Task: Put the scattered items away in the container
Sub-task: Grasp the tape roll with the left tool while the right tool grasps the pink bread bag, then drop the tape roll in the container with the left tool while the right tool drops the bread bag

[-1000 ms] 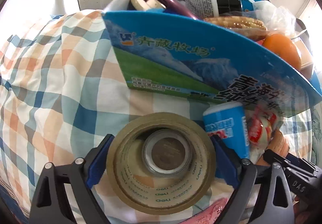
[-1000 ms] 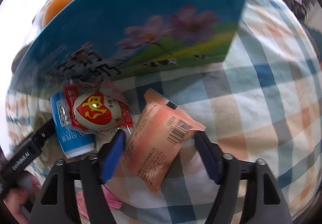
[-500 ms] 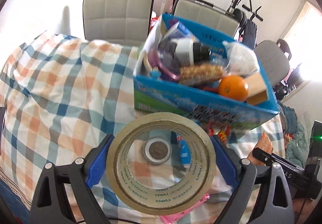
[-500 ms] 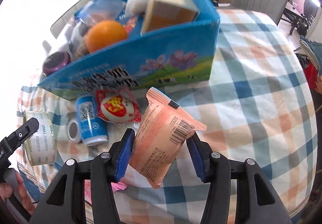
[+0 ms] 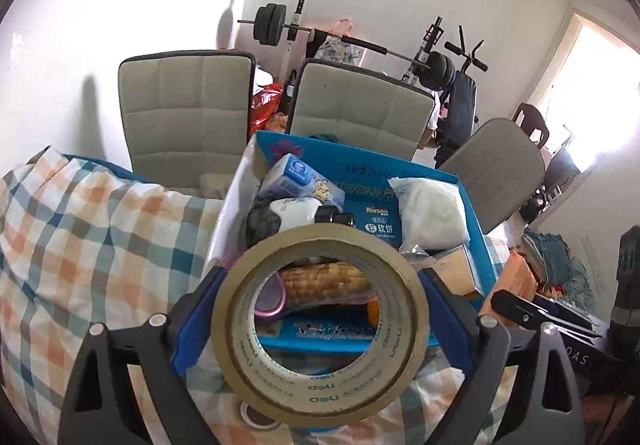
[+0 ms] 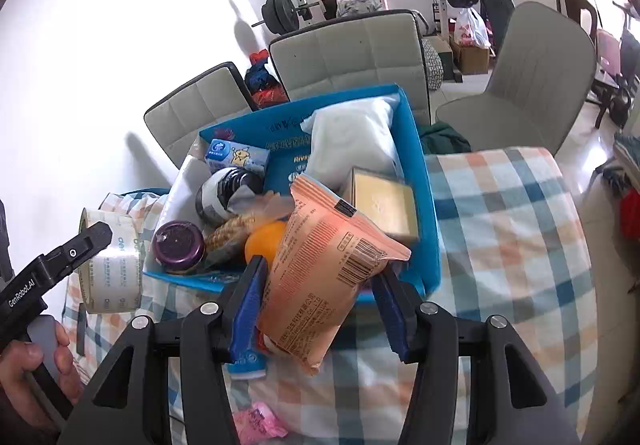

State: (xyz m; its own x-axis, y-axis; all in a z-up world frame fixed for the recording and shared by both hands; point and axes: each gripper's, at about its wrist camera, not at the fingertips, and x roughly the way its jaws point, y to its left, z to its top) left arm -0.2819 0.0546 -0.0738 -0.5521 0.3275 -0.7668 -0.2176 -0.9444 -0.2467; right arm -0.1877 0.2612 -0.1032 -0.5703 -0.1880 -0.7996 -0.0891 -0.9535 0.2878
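My left gripper [image 5: 320,309] is shut on a big roll of tan packing tape [image 5: 324,329], held off the table in front of the blue cardboard box [image 5: 472,213]. The same tape roll [image 6: 112,261] shows at the left of the right wrist view. My right gripper [image 6: 320,285] is shut on an orange snack packet [image 6: 324,265], lifted level with the blue box [image 6: 424,181]. The box holds an orange [image 6: 264,241], a corn cob [image 5: 324,281], a white bag [image 6: 352,137], a purple lid [image 6: 178,245] and several other items.
A checked cloth [image 6: 508,253] covers the table. On it lie a blue tube [image 6: 248,361], a pink wrapper [image 6: 256,423] and a small tape roll [image 5: 256,417]. Grey chairs [image 5: 188,109] stand behind the table, with weights and a bench [image 5: 460,85] by the far wall.
Both grippers have risen from the cloth with their loads, the tape roll and the orange packet. The right jaws closed in on the packet. The box now looks lower and farther away.
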